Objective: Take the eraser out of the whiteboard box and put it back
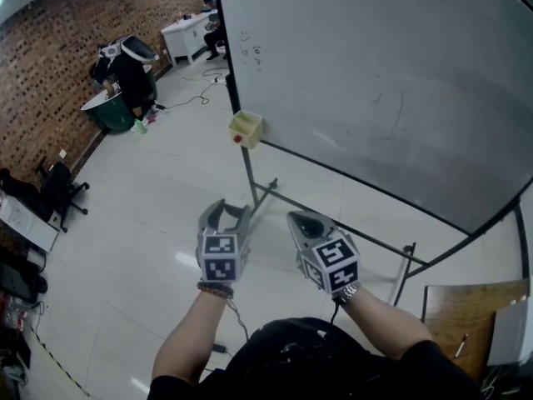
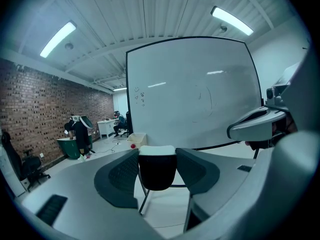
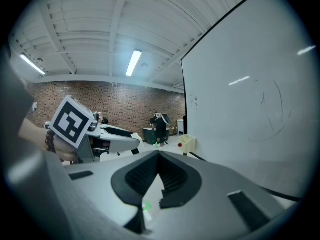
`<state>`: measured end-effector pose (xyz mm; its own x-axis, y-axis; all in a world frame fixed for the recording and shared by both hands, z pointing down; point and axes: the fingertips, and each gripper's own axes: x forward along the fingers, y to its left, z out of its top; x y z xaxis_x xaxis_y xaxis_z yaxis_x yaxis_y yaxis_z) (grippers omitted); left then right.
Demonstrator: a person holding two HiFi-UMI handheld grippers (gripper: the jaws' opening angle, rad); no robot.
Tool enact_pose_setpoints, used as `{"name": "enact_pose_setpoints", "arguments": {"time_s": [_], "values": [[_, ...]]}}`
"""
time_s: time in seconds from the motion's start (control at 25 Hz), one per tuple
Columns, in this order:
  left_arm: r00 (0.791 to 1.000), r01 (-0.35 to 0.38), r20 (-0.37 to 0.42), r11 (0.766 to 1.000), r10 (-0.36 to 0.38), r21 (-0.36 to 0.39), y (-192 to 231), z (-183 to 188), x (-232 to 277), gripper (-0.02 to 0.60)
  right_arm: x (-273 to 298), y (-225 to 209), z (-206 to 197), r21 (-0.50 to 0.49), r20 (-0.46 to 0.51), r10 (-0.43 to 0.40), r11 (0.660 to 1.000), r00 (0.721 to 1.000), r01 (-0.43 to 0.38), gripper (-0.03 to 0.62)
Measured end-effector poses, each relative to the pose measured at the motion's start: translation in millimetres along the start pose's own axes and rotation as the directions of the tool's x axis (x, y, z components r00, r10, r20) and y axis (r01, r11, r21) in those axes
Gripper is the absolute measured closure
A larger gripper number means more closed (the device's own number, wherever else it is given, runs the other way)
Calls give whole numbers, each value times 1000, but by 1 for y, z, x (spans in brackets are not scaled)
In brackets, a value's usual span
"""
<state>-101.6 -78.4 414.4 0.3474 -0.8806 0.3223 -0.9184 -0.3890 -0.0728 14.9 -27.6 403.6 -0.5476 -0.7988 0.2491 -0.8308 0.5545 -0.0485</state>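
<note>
Black eraser (image 2: 157, 170) clenched in the left gripper's (image 1: 225, 213) fingers (image 2: 120, 176), well clear of the yellow box (image 1: 246, 128), likely awaiting return; right gripper (image 3: 159, 156) pinched closed, empty.

Your room is evenly lit by ceiling tube lights (image 2: 57, 38), bright but cool. They leave pale streaks of glare on the whiteboard (image 2: 192, 91) and a sheen on the floor (image 1: 158, 232). Both gripper views bend strongly and go dark at their round edges. Up close, the eraser (image 2: 157, 168) looks black and soft.
</note>
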Motion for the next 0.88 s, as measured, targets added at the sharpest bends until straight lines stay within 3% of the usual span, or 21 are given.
{"name": "enact_pose_setpoints", "arguments": {"time_s": [0.88], "values": [[1000, 5, -6, 1000, -5, -9, 0, -1, -1, 357, -1, 3, 0, 1, 0, 6, 1000, 1000, -6, 576]]}}
